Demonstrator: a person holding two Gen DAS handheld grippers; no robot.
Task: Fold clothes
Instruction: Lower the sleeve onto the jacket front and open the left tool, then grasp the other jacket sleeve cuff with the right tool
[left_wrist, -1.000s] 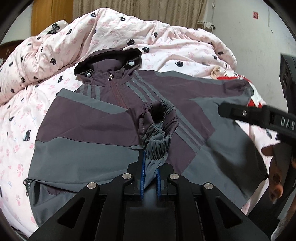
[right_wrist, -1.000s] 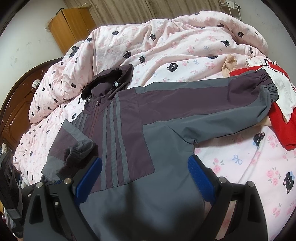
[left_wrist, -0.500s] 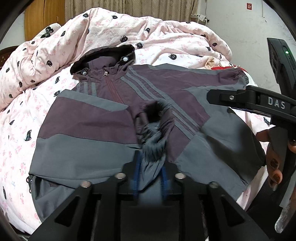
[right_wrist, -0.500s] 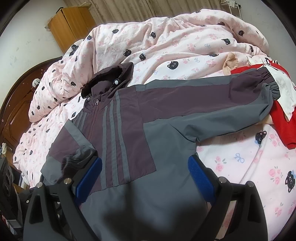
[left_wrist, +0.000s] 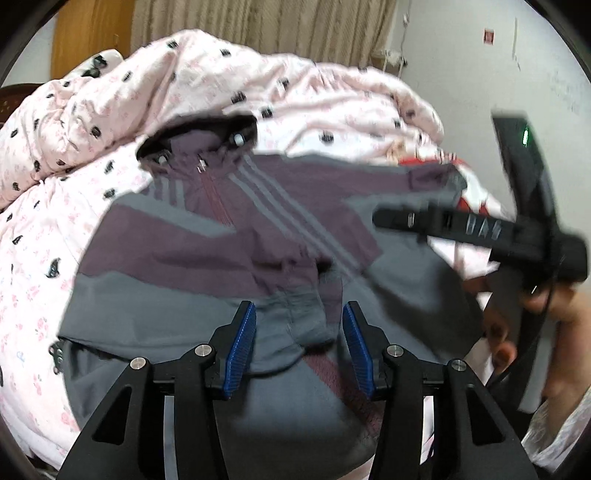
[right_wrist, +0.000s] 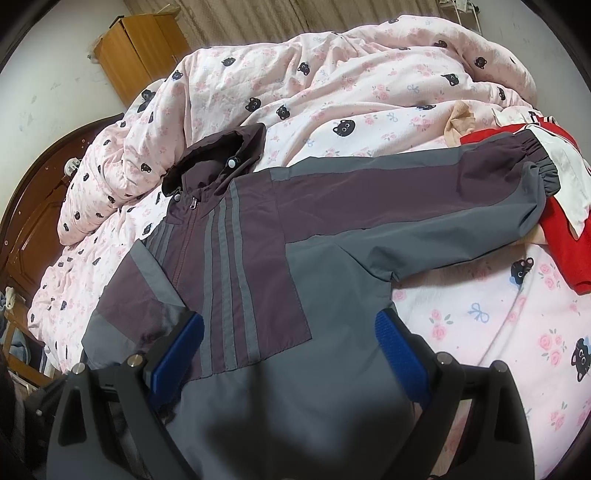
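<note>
Released cuff now btwn parted fingers

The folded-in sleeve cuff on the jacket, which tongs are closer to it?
Left. The left tongs, just opened, stand around the sleeve cuff without pressing it. The right tongs hang open over the jacket's lower front, beside it.

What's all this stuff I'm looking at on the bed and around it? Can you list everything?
Jacket: one, purple and grey with a hood, spread flat on the bed; one sleeve folded across its front, the other stretched out sideways.
Duvet: one, pink with black cat faces, bunched behind the jacket.
Red garment: one, red and white, by the outstretched cuff.
Cabinet: one, orange wood, in the far corner.
Curtain: beige, behind the bed.
Left claw: black with blue pads, open over the folded sleeve's cuff, jaws just opened.
Right claw: same colours, wide open above the hem.
Hand: holding the right claw.
</note>
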